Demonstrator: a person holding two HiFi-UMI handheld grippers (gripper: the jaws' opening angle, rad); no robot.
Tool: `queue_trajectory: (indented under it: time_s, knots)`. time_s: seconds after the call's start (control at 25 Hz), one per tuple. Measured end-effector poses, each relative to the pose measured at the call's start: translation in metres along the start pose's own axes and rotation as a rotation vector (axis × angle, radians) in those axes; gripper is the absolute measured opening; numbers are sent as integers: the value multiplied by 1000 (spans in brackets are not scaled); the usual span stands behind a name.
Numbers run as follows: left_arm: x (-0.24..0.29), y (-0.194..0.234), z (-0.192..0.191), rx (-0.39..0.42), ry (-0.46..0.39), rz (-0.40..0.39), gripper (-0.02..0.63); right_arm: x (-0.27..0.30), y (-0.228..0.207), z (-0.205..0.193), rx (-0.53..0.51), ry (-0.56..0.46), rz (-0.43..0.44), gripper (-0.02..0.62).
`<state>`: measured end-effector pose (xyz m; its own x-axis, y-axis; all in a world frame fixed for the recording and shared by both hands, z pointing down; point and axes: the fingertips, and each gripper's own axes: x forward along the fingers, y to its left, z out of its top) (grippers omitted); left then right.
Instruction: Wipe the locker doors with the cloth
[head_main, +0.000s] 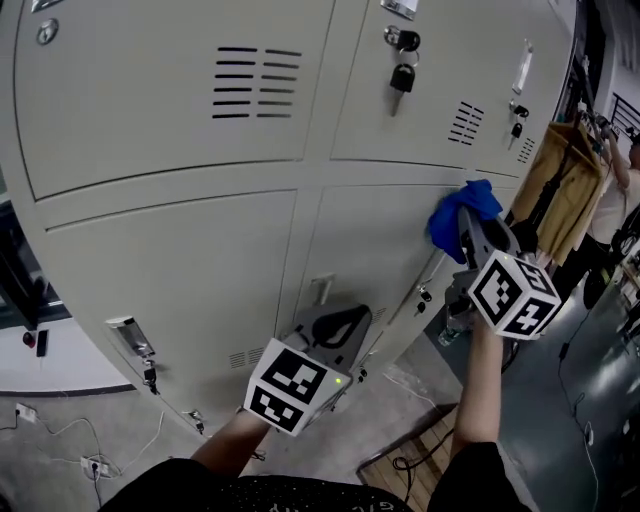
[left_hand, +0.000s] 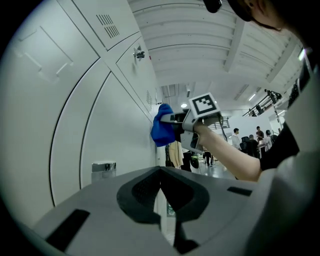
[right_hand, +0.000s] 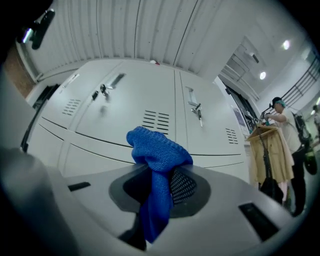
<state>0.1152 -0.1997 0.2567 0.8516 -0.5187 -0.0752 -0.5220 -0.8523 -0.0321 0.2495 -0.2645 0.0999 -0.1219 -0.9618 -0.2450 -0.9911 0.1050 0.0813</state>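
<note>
A bank of pale grey locker doors (head_main: 180, 240) fills the head view. My right gripper (head_main: 468, 222) is shut on a bunched blue knitted cloth (head_main: 462, 213), which is pressed against a lower locker door (head_main: 380, 240) near its upper right corner. The same blue cloth (right_hand: 160, 165) shows in the right gripper view, pinched between the jaws and hanging down. The left gripper view catches the cloth (left_hand: 163, 126) against the door ahead. My left gripper (head_main: 340, 322) is lower, near the door's bottom, shut with nothing between its jaws.
Padlocks (head_main: 403, 70) hang on upper doors. A latch handle (head_main: 132, 335) sticks out at lower left. A tan coat on a rack (head_main: 560, 190) stands beside the lockers on the right, with a person (head_main: 618, 180) behind it. Cables (head_main: 60, 440) lie on the floor.
</note>
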Motion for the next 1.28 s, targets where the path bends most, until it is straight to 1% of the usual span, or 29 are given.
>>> queue_trajectory:
  time_s: [0.12,0.2,0.32,0.44,0.64,0.76,0.84,0.92,1.04,1.28]
  knots:
    - [-3,-1,-5,-1,16,-1,9,-21,49,15,80,-57,151,80]
    - [-8,-1,-7,-2,21,7,9,-29,83,20,121,-62,262,80]
    - [-14,2,-7,3,22,25,9,-32,125,17,165,-24,395,80]
    - [-19,2,-6,10,19,36,9,-31,158,8,157,25,479,80]
    - [-27,8,-7,13,22,61,9,-21,194,-10,146,83,538,80]
    - [-32,12,-8,14,24,73,9,-14,207,-17,131,85,536,80]
    - [-34,17,-9,11,22,81,9,-12,209,-18,109,72,522,80]
    - [-35,21,-9,3,18,88,9,-12,210,-18,97,69,530,80]
    - [-32,21,-10,-1,17,87,9,-11,209,-18,109,74,552,80]
    - [-24,17,-10,-10,12,66,9,-8,193,-22,113,77,524,80]
